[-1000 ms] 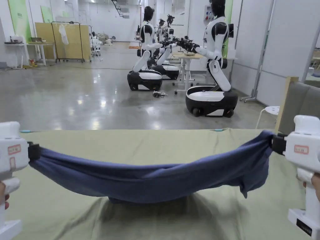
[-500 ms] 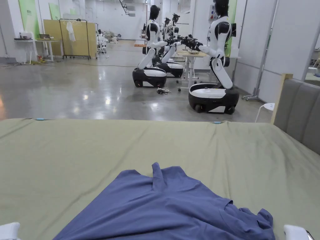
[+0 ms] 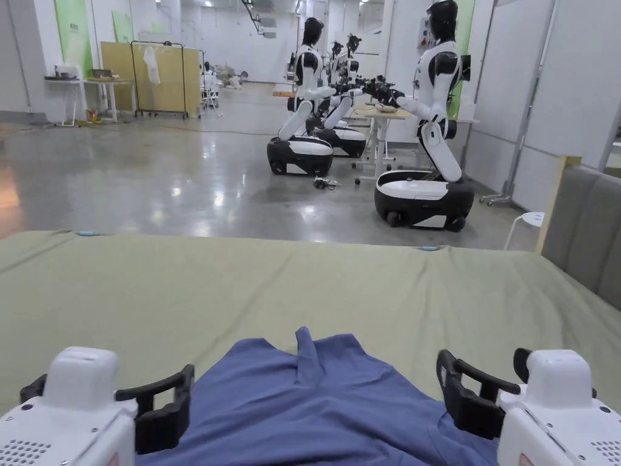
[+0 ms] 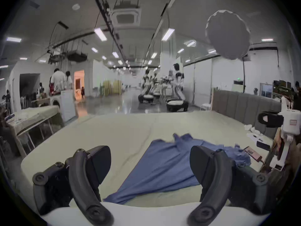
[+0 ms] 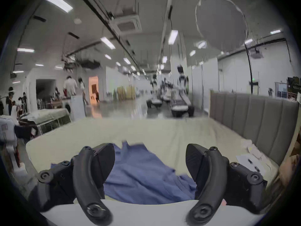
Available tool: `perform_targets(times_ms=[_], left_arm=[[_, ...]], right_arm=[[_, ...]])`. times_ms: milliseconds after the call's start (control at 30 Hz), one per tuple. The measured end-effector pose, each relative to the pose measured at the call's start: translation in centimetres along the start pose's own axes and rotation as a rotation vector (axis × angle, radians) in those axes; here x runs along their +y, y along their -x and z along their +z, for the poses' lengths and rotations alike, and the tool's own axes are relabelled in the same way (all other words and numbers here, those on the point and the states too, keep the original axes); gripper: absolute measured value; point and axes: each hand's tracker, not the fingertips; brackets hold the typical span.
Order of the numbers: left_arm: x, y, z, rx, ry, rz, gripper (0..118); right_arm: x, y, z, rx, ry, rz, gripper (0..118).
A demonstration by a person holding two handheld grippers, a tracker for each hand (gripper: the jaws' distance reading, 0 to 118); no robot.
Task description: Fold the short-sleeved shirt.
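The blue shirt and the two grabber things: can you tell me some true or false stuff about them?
1. The blue shirt lies on the green sheet. True.
2. The left gripper is clamped on the shirt. False: its jaws stand wide apart with nothing between them.
3. The right gripper is open. True.
4. The shirt is folded into a neat square. False: it is spread out, with rumpled cloth on its right side.
5. White and black robots stand on the floor beyond the bed. True.
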Motion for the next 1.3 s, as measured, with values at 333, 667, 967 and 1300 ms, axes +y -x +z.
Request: perform_targets(times_ms=[333, 667, 967, 1300], left_arm=[[-2.1, 4.4, -3.0, 0.019, 0.134, -0.01, 0], [-8.7, 16.8, -5.4, 0.014, 0.54, 0.122, 72], [-16.0, 15.5, -10.9, -0.05, 0.683, 0.149, 101], [-13.7, 13.6, -11.8, -0.072, 0.659, 0.122, 9]], right_arm=[[-2.2, 3.4, -2.2, 0.046, 0.088, 0.039, 4], [-4.9, 3.6, -7.0, 0.074, 0.22, 0.011, 4], [-7.2, 2.6, -13.2, 0.052, 0.39, 0.031, 4], [-7.5, -2.2, -27.9, 0.056, 0.648, 0.101, 5]])
